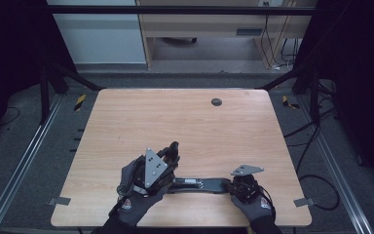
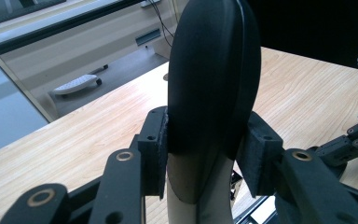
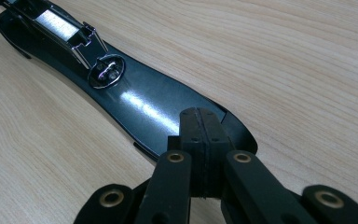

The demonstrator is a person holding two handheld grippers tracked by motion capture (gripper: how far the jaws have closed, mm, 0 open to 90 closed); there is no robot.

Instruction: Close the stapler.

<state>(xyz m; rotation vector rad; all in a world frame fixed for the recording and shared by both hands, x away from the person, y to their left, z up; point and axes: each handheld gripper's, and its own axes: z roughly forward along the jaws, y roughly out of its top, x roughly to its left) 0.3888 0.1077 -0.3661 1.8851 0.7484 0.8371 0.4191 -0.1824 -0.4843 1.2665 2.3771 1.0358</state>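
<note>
Surface: wooden table point(image 1: 185, 122); left gripper point(image 2: 209, 158) pinching stapler top point(image 2: 214, 70) | right gripper point(image 3: 200, 140) pressed together on stapler base point(image 3: 140, 105)

Looks like a lab/test rig: a bare wooden table point(image 1: 185, 122) sits inside a black metal frame point(image 1: 175, 9), floor rails point(image 1: 24, 156) either side of the table, loose cables point(image 1: 316, 141) right of it, office desk point(image 1: 199, 29) behind.
</note>
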